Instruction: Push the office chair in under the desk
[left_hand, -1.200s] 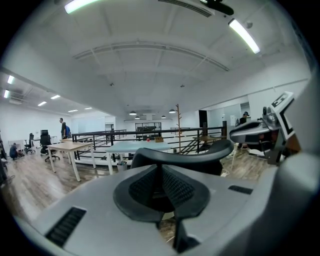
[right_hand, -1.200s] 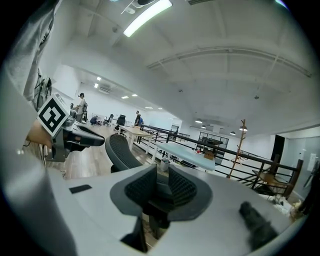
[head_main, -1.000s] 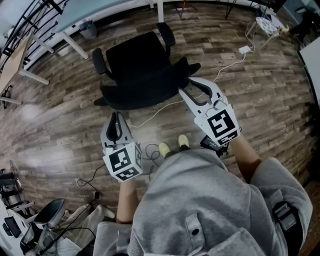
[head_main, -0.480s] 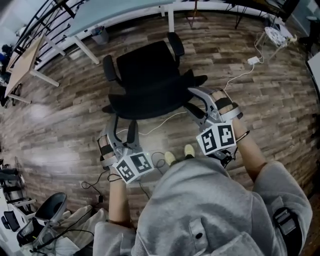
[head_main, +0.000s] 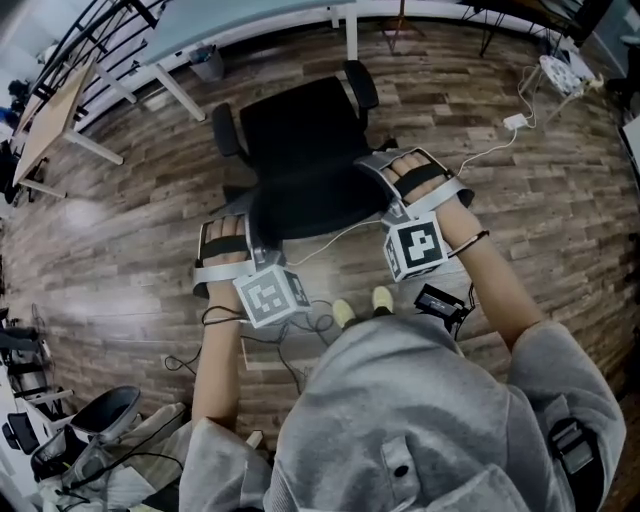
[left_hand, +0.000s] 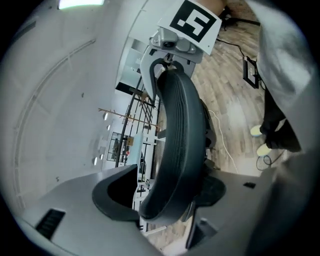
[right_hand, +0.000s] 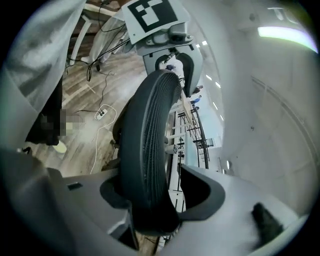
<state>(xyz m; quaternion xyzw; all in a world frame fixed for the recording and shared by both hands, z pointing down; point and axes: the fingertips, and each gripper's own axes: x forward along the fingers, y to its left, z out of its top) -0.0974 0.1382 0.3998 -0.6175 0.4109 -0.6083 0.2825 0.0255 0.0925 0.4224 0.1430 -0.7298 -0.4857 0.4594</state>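
Since earlier, left tool (left_hand: 172, 192) and right tool (right_hand: 162, 195) have been rolled sideways, jaws just opened, spread astride backrest (head_main: 310, 195) | chair (head_main: 300, 125) stood short of surface (head_main: 215, 18) | likely easily rolled; stiff backrest rim best pushed evenly

My pale grey jaws straddle the black office chair (head_main: 300, 150), its backrest finely ribbed. Black-and-white square markers top my left gripper (head_main: 232, 225) and right gripper (head_main: 395, 165); beneath both grippers, brown wood-plank floor (head_main: 130, 250).

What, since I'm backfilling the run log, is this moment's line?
left hand-held gripper: jaws just opening, backrest between, unclamped | right hand-held gripper: same | office chair: short of desk
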